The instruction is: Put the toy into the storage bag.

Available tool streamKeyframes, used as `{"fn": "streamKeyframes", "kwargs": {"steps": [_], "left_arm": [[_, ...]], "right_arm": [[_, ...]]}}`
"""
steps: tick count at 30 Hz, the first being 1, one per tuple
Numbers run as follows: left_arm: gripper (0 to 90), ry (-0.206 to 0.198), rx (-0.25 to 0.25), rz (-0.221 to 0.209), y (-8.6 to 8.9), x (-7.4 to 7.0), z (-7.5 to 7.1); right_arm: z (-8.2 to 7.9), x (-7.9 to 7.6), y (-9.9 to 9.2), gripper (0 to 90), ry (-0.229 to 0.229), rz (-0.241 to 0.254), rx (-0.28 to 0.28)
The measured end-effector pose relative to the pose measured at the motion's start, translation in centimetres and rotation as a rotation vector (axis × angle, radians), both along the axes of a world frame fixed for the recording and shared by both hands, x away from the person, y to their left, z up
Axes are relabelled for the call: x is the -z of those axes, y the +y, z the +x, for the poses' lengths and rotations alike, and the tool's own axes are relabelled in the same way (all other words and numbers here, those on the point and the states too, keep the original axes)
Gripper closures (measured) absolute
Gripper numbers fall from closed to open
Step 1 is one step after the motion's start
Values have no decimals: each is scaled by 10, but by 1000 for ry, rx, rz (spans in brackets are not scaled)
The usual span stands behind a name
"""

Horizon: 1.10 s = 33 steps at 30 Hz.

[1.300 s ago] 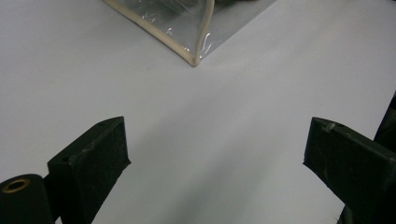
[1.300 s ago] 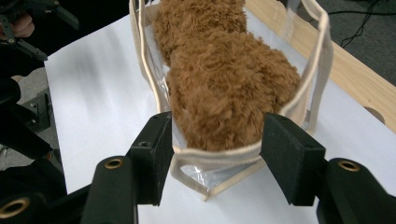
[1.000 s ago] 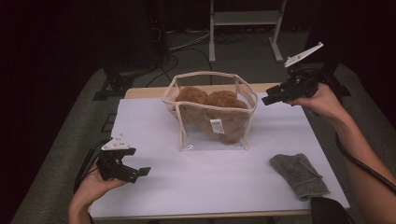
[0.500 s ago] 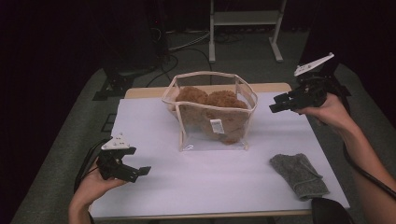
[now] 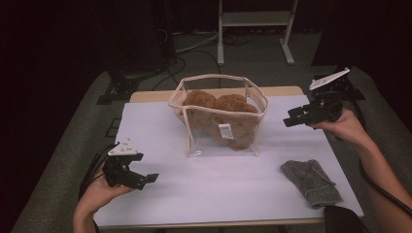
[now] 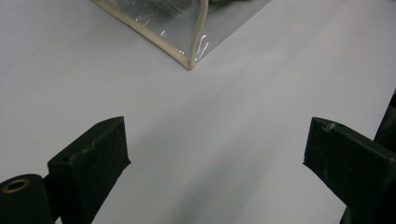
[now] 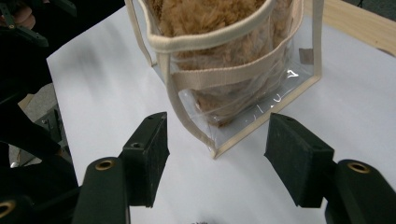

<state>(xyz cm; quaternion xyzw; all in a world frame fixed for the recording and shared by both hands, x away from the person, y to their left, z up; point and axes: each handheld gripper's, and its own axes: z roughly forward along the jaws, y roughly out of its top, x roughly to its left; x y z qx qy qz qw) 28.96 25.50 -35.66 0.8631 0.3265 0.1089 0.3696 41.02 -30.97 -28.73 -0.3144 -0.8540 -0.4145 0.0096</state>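
At the near left edge of the white-covered desk (image 5: 160, 121), left claw (image 5: 145, 178) held low in a hand, jaws spread wide with nothing between them, pointed toward the near corner of a clear plastic tote bag (image 6: 187, 32). Mid-desk toward the far side, that tote bag (image 5: 221, 116) standing upright, cream webbing trim and handles, stuffed with a brown plush toy (image 5: 226, 109) bearing a small white tag. Near right, a grey folded cloth (image 5: 311, 182) lying flat, well apart from the bag. Far right, right claw (image 5: 291, 116) raised above the desk edge, jaws parted and empty, aimed at the bag (image 7: 233, 70) just ahead.
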Motion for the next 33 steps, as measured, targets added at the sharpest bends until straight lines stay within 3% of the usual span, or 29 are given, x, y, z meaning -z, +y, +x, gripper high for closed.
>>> {"fn": "streamKeyframes", "kwargs": {"steps": [33], "left_arm": [[54, 10, 15, 9, -6, 3, 3]], "right_arm": [[-23, 61, -28, 366, 71, 70, 60]]}}
